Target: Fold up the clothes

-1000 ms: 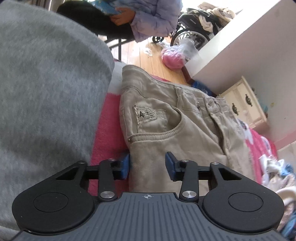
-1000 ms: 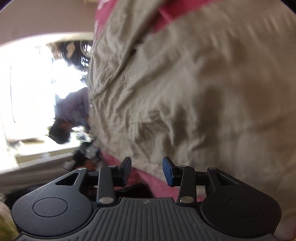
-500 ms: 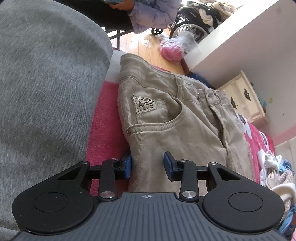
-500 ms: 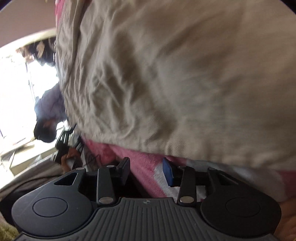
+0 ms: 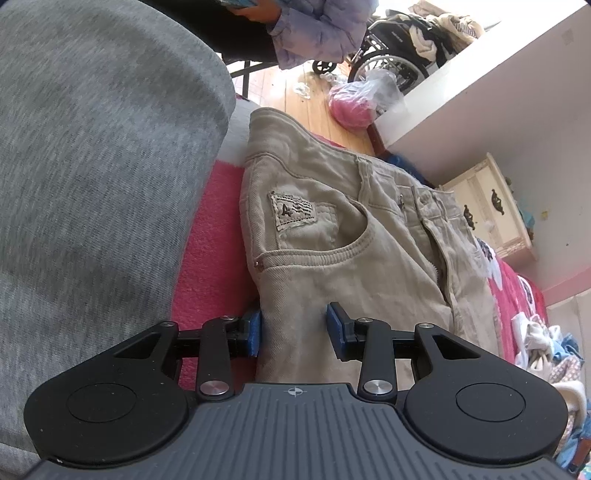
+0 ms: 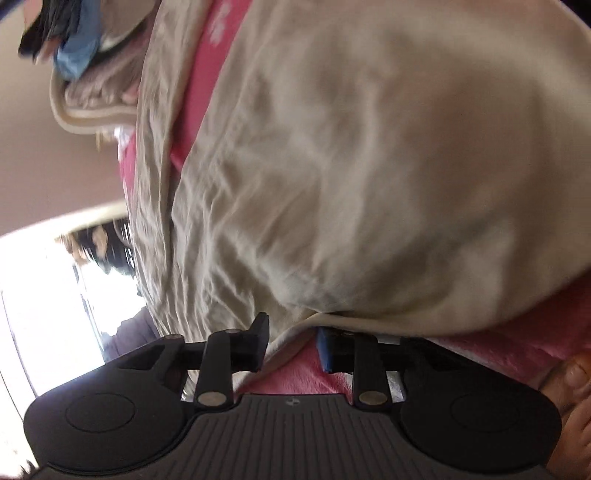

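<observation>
Beige trousers (image 5: pixel 332 258) lie flat on a pink blanket (image 5: pixel 210 258), waistband at the far end, with a patch label by the front pocket. My left gripper (image 5: pixel 293 330) is open, its jaws astride the trousers' side edge, the left pad under or beside the cloth. In the right wrist view the trousers' legs (image 6: pixel 351 166) fill the frame, blurred. My right gripper (image 6: pixel 291 339) is open at the hem edge, with the cloth edge and pink blanket (image 6: pixel 295 373) between its jaws.
The person's grey sleeve (image 5: pixel 92 184) fills the left. A white shelf (image 5: pixel 480 85), a small cream drawer chest (image 5: pixel 491 210), a pink bag (image 5: pixel 351 103) on the wooden floor and a seated person (image 5: pixel 314 29) lie beyond. Loose clothes (image 5: pixel 546 354) are piled at right.
My left gripper has slid forward onto the trousers' side edge. My right gripper has swung and moved up to the leg hem, so cloth now sits between its jaws.
</observation>
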Demonstrator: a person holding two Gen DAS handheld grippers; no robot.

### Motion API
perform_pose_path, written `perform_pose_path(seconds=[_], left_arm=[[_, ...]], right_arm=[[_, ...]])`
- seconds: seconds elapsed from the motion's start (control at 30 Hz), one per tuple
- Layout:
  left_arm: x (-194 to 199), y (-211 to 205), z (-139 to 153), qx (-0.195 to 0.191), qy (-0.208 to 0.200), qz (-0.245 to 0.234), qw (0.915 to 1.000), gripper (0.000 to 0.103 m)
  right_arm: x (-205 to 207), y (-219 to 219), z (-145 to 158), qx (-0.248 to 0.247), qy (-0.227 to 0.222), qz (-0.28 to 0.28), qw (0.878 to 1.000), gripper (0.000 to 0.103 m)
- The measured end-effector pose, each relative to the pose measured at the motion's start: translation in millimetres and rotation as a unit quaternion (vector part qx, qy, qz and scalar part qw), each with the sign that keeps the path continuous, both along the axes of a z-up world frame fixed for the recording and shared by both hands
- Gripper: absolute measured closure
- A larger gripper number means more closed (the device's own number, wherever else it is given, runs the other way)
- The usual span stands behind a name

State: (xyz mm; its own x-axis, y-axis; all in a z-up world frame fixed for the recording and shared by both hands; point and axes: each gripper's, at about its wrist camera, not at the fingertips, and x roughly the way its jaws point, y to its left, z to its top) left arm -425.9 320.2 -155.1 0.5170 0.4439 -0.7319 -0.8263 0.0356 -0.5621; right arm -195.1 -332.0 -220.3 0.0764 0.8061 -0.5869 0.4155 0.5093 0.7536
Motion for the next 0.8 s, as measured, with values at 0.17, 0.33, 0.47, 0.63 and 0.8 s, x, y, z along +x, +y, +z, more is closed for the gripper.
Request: perform_pose_path(seconds=[0.17, 0.33, 0.47, 0.63, 0.8], left_arm=[[-0.5, -2.4, 0.0, 0.005, 0.002, 0.002, 1.0, 0.069], [0.8, -6.9, -0.2, 0.021, 0.01, 0.002, 0.9997, 0.073], [2.5, -8.5, -0.1, 0.03, 0.017, 0.002, 0.9994, 0.076], [8.4, -11.2, 0.9, 0.048, 0.037, -0.006, 0.9981, 0.078], [11.6, -11.8, 2.2, 0.057, 0.047, -0.011, 0.9972, 0.078]], right_arm=[[3.6, 2.4, 4.9, -0.024, -0.027, 0.003, 0.999, 0.074], [2.3, 16.3, 5.5, -0.038, -0.022, -0.003, 0.999, 0.074], [3.8, 15.4, 11.7, -0.05, -0.024, 0.001, 0.998, 0.083], [6.6, 17.7, 25.5, -0.07, -0.049, 0.025, 0.996, 0.089], [5.8, 17.5, 31.1, -0.082, -0.06, 0.04, 0.994, 0.09]])
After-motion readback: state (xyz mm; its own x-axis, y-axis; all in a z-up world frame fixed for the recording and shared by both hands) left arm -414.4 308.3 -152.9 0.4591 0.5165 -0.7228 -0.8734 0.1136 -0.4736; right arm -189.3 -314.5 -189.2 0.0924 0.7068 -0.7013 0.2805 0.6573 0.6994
